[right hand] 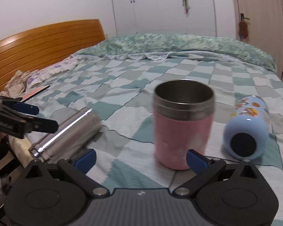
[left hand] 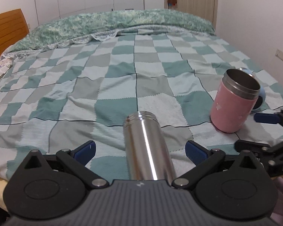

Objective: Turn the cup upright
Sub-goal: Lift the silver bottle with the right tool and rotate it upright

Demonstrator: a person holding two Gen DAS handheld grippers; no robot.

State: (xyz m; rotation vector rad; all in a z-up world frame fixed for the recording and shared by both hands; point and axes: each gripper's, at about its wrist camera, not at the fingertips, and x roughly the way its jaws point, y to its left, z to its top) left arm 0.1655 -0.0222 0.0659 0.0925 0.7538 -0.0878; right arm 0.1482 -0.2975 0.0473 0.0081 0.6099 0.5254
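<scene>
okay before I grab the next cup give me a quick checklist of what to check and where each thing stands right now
1. Pink cup upright, mouth up: ok.
2. Right gripper open and off the pink cup: ok.
3. Steel cup upright: not ok, it lies on its side on the checked blanket.
4. Left gripper open and straddling the steel cup: ok.
5. Blue cup upright: not ok, lying on its side, base toward the right wrist camera.
6. Steel cup lying steady near the bed edge: cannot tell.
</scene>
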